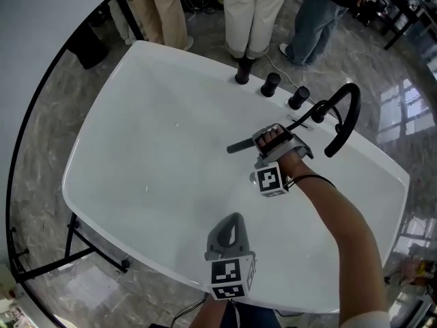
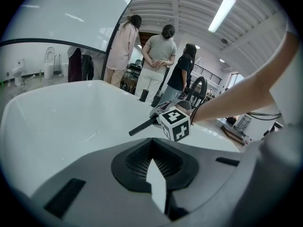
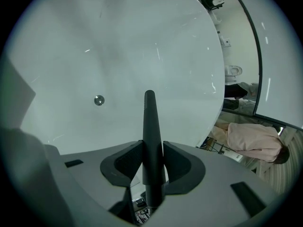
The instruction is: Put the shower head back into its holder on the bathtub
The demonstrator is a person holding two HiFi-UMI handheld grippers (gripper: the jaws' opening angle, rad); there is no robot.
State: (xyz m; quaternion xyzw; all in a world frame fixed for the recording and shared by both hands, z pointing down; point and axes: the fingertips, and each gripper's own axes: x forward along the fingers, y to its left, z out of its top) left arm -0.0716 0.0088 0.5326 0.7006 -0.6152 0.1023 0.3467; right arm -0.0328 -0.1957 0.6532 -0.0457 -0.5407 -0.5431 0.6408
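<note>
The jaws of the right gripper (image 1: 268, 141) squeeze the black shower head (image 1: 240, 146) over the bathtub (image 1: 136, 149), near the curved tap (image 1: 347, 111) but not in its holder yet; the left gripper (image 1: 232, 221) is closed and empty.

Three people (image 2: 158, 51) are standing together on the shiny grey floor (image 1: 58, 121). A long light (image 2: 223, 12) is shining on the ceiling (image 2: 189, 4).

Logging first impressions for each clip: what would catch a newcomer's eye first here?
The white bathtub fills the head view, and over it the right tongs clamp a slim black shower head, near three black tap fittings on the far rim. The left tongs hang shut and empty at the near rim, while three people stand beyond the tub.
</note>
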